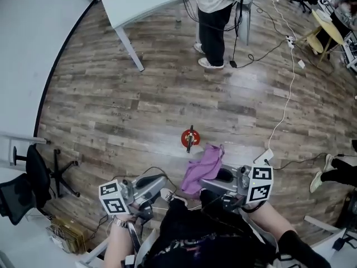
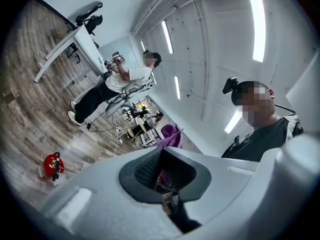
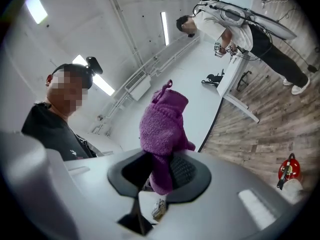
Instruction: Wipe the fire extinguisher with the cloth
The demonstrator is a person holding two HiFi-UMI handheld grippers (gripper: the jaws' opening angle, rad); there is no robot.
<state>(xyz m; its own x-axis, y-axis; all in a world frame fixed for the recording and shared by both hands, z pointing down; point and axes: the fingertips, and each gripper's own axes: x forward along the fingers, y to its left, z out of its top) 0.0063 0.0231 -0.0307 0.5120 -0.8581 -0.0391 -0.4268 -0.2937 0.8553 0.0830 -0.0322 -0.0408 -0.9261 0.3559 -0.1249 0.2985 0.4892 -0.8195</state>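
Note:
A red fire extinguisher [image 1: 189, 138] stands upright on the wooden floor ahead of me. It also shows low at the left of the left gripper view [image 2: 50, 166] and low at the right of the right gripper view [image 3: 289, 170]. My right gripper [image 1: 215, 182] is shut on a purple cloth [image 1: 203, 166], held well above the floor, short of the extinguisher. In the right gripper view the cloth [image 3: 162, 129] sticks out from between the jaws of the right gripper [image 3: 160, 174]. My left gripper [image 1: 149, 186] hangs beside it, shut and empty, its jaws [image 2: 161, 171] closed together. The cloth [image 2: 172, 136] shows beyond them.
A person [image 1: 215, 15] stands by a white table [image 1: 139, 4] at the far side. Cables [image 1: 287, 94] and a white power strip [image 1: 263, 156] lie on the floor to the right. A black office chair [image 1: 33, 177] is at the left; someone's feet [image 1: 329, 172] are at the right.

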